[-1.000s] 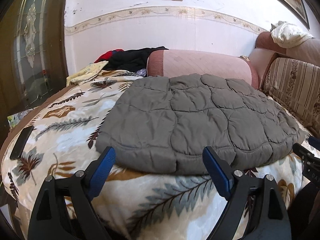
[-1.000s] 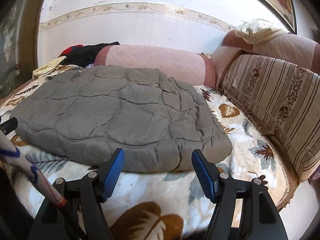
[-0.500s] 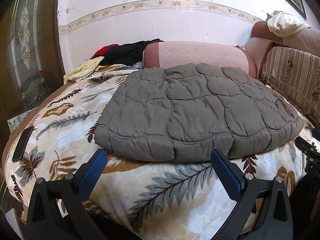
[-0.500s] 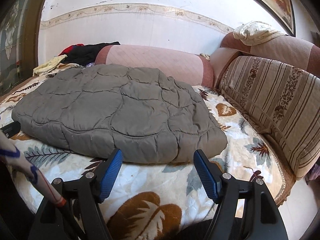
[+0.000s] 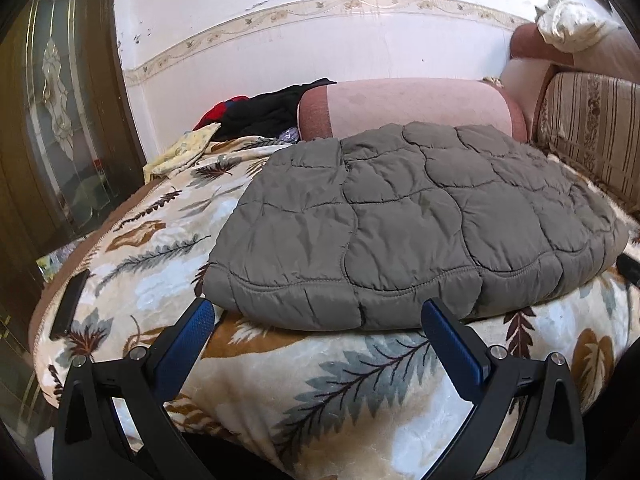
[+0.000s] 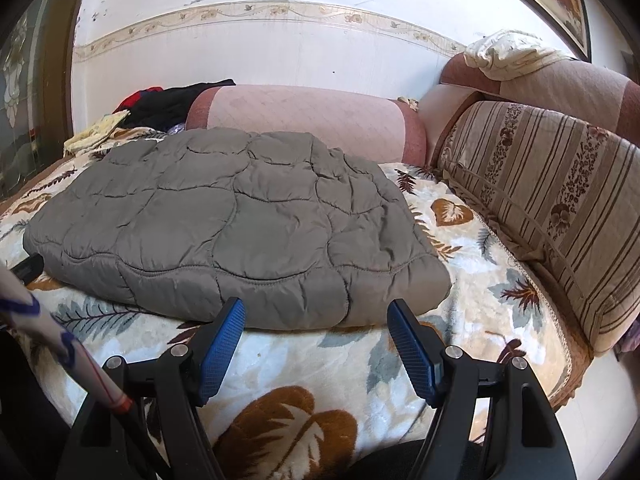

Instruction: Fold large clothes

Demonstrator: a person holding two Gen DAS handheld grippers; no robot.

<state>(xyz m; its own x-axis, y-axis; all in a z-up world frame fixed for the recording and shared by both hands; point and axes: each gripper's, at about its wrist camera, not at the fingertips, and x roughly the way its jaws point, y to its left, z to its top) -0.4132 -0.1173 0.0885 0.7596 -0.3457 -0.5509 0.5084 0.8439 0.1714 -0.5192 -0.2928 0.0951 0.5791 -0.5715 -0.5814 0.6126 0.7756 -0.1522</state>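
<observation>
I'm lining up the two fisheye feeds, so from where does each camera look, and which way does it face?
Left wrist: behind the open left gripper, facing the grey quilted jacket from its left end, door at left.
Right wrist: behind the open right gripper, facing the jacket's right end, striped cushion at right; a patterned sleeve shows lower left.
Shared: the jacket, pink bolster and leaf blanket.

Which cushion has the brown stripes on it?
The big sofa back cushion on the right has the brown stripes and flower bands. The long round bolster behind the grey quilted jacket is plain pink with darker ends.
</observation>
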